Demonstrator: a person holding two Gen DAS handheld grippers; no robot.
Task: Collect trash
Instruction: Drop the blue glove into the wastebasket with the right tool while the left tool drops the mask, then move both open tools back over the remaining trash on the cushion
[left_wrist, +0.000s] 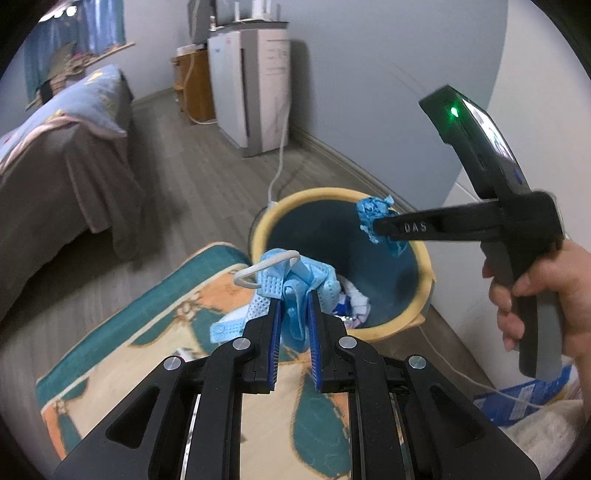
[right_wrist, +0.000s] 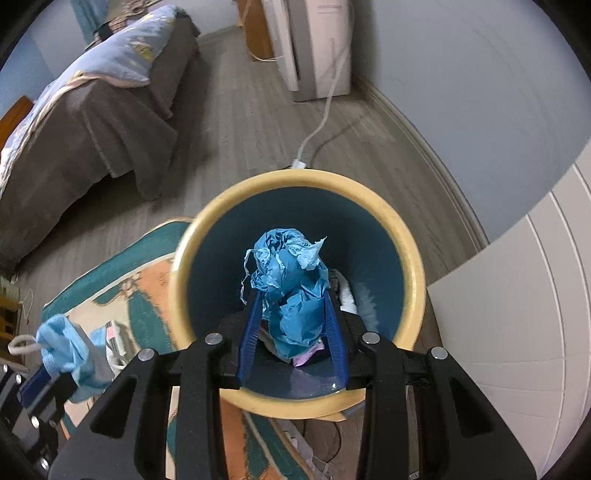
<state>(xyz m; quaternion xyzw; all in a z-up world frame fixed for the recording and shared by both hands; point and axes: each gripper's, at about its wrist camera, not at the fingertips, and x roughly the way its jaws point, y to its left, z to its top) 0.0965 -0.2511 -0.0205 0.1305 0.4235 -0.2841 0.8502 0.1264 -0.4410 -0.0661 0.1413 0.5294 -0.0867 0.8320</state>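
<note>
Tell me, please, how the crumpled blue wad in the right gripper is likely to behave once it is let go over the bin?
The blue wad looks thin and creased with torn edges, so probably light and floppy. Held by the right gripper above the bin, it should drop slowly, perhaps clinging to a finger pad.

Dim, cool indoor light, soft shadows, fisheye-bent dark edges, slight motion blur

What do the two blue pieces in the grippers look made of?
Face mask in the left gripper: soft nonwoven fabric, embossed dotted edge, white elastic loop. Blue wad in the right gripper: thin crinkled sheet with torn edges, likely tissue paper or film.
</note>
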